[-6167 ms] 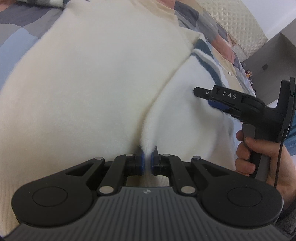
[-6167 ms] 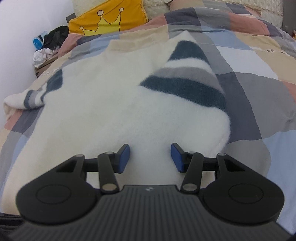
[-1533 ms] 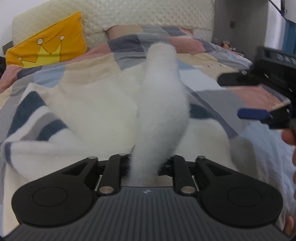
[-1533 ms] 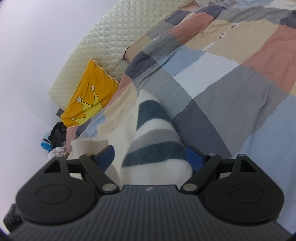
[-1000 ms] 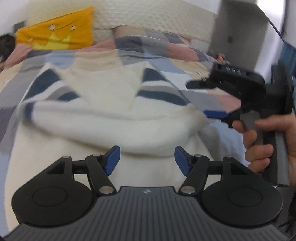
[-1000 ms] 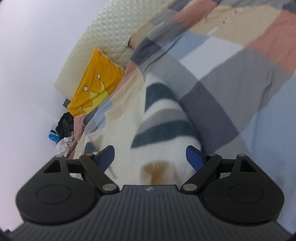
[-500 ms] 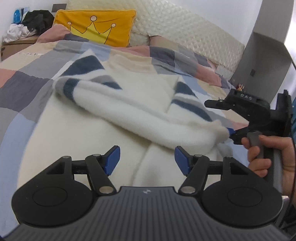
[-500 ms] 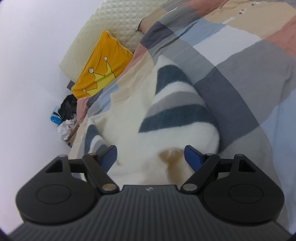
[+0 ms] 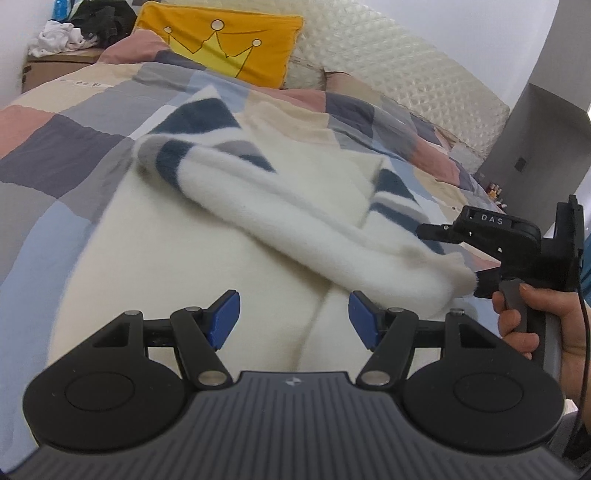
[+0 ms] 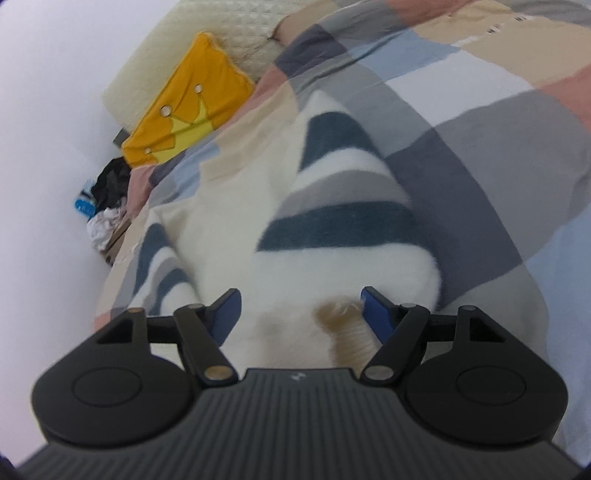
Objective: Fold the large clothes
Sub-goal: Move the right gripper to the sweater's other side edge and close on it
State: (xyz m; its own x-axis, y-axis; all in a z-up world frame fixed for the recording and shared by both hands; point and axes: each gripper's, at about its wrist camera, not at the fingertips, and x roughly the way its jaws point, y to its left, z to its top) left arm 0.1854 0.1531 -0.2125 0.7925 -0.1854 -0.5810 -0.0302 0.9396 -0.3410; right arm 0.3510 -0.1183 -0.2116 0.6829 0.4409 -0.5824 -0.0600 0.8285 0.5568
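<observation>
A fluffy white sweater with navy and grey shoulder stripes lies on the bed. One sleeve lies slantwise across its body, the cuff ending at the right. My left gripper hovers open over the sweater's body with nothing between its blue pads. In the left wrist view my right gripper, held by a hand, has the cuff end between its fingers. In the right wrist view my right gripper is closing; the tan ribbed cuff sits by the right pad, not pinched.
A patchwork bedcover lies under the sweater. A yellow crown pillow leans on the quilted headboard. A pile of clothes sits on a box at the far left. A grey cabinet stands at the right.
My left gripper has let go of the sleeve, which now lies across the sweater's body, and has rolled and shifted sideways. My right gripper's jaws have narrowed around the cuff.
</observation>
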